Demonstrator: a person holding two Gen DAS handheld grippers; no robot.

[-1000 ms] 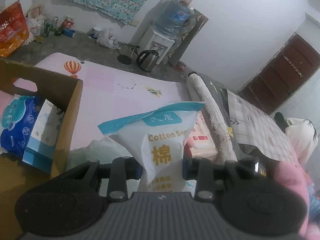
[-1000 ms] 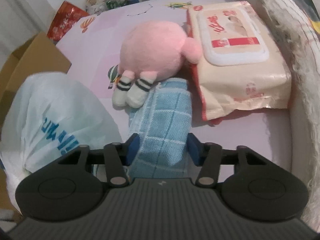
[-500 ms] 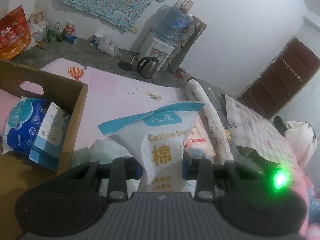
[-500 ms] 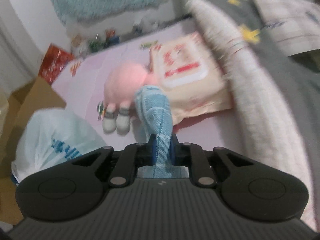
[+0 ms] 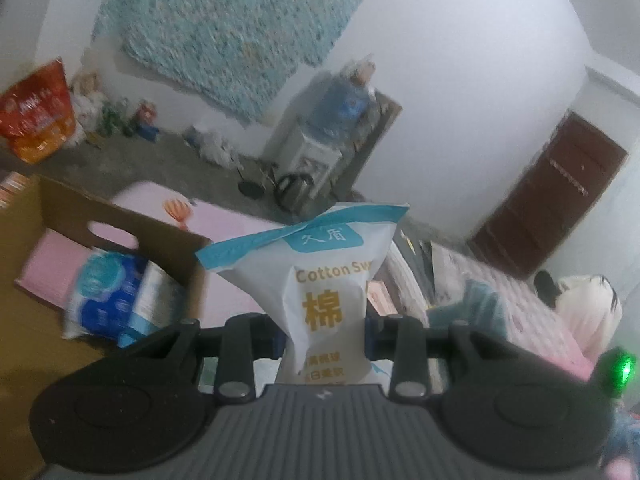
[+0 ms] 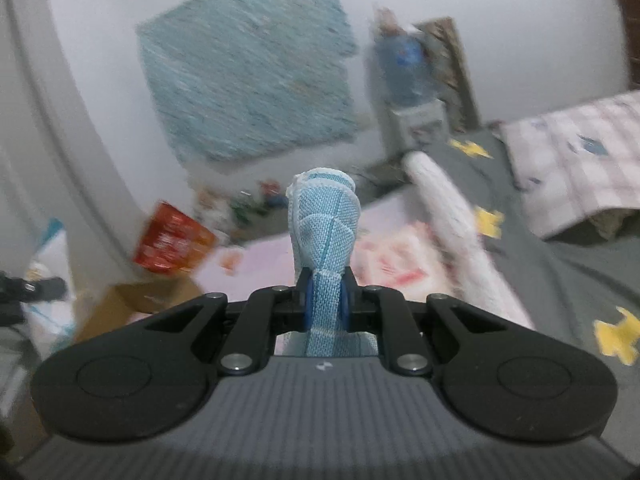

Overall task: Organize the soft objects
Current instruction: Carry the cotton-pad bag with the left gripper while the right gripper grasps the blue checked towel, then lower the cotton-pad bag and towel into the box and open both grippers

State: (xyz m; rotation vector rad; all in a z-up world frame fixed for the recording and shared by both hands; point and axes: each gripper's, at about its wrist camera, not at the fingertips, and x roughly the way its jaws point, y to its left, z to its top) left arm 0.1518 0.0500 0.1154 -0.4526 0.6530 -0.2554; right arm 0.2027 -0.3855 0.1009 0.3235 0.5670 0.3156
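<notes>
I see the cardboard box [image 5: 48, 248] low on the left, packs inside it. My left tool [image 5: 325, 330] pinches a white cotton swab bag [image 5: 320, 276], held upright above the pink mat [image 5: 236, 224]. My right tool [image 6: 325, 304] is pressed tight on a folded blue towel [image 6: 324, 220], raised up.

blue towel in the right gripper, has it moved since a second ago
Yes. The blue checked towel has been lifted: it lay flat on the pink mat beside the plush a second ago, and now stands clamped in the right gripper, above the mat.
</notes>
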